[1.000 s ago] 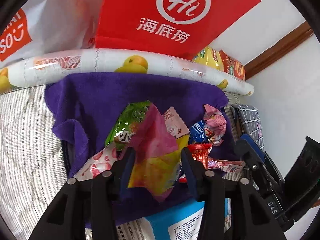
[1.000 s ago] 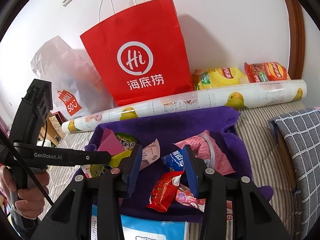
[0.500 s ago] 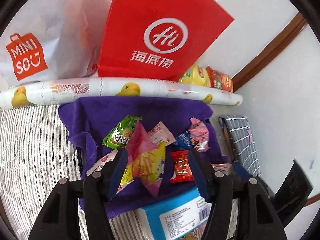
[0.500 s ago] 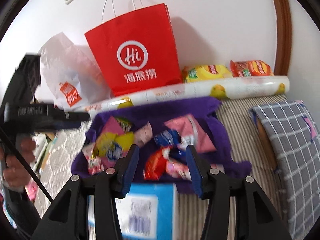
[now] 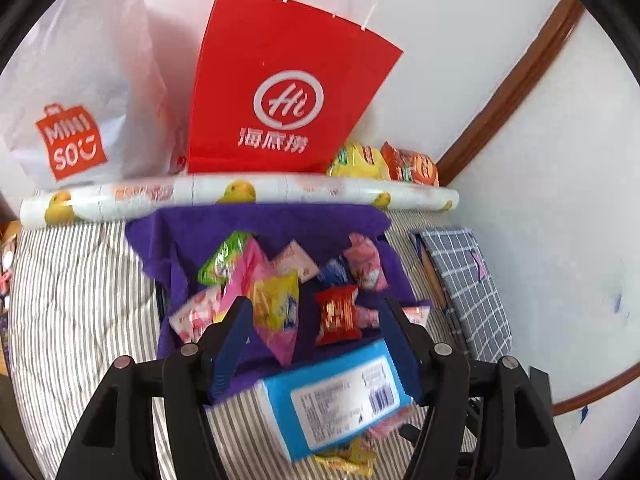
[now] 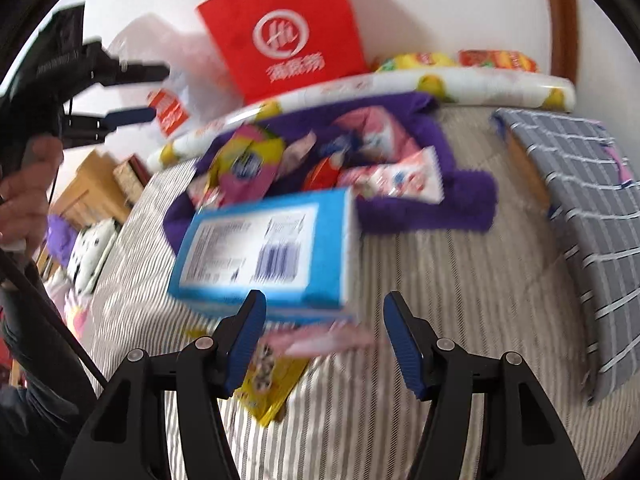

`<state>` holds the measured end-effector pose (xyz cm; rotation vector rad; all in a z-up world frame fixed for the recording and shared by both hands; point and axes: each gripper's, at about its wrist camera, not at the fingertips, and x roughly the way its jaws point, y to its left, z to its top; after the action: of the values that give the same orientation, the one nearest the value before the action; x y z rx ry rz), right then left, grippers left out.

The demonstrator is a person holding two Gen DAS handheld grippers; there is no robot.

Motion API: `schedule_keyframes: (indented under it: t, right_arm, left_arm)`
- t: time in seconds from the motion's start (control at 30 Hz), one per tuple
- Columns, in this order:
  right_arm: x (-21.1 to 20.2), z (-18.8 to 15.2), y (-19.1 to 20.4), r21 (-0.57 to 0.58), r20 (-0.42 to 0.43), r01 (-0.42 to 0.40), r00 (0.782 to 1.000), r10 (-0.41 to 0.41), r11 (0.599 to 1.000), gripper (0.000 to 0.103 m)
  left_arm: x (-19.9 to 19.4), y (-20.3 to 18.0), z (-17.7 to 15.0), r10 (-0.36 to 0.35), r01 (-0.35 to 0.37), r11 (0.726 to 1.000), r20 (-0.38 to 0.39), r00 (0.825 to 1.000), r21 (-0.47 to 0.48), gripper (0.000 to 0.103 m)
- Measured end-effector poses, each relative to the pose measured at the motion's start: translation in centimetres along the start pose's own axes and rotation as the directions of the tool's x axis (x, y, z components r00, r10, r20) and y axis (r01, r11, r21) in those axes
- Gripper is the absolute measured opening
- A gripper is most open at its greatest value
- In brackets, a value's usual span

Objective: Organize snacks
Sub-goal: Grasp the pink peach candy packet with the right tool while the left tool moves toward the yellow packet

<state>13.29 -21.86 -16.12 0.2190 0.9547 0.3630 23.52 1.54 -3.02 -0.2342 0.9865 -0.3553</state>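
Striped bedding (image 6: 440,320) lies free right of the blue box (image 6: 272,248); checked cushion (image 6: 580,208) borders it.

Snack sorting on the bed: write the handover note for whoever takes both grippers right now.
Left gripper: open, empty, jaws just widened.
Right gripper: open, empty, jaws just widened, above the blue box.
On the purple towel: pink-yellow packet, green packet, red packet, several pink ones.
Left: blue box, plus a yellow packet and pink wrapper beneath it on the striped bedding.
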Motion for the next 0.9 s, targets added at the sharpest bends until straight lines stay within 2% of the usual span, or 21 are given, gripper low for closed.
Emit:
schedule_keyframes:
  t: [0.13,0.3,0.47,0.9]
  right_arm:
    - [1.4,-1.0,0.7,-0.015,-0.025,0.013,1.000,-0.014,1.000,0.061]
    - [2.8,-1.6,1.2,-0.019,-0.022,0.035,0.999,-0.036,0.999,0.070]
    - [3.8,-2.8,2.0,-0.067,-0.029,0.105,0.994,-0.107,0.992,0.072]
    - [2.5,-5.3,0.2,0.009,-0.055,0.107,0.993,-0.106,0.994,0.072]
  left_arm:
    - [-0.8,0.6,-2.6,-0.015,0.015,1.000,-0.025,1.000,-0.002,0.063]
    - [-2.4,1.6,-5.5,0.036,-0.036,0.999,-0.027,0.999,0.001,0.063]
    - [-3.7,2.0,-7.6,0.047,-0.047,0.999,-0.028,0.999,-0.008,0.063]
    - [-3.7,0.7,-11.0,0.059,-0.059,0.998,-0.059,0.997,-0.004,0.063]
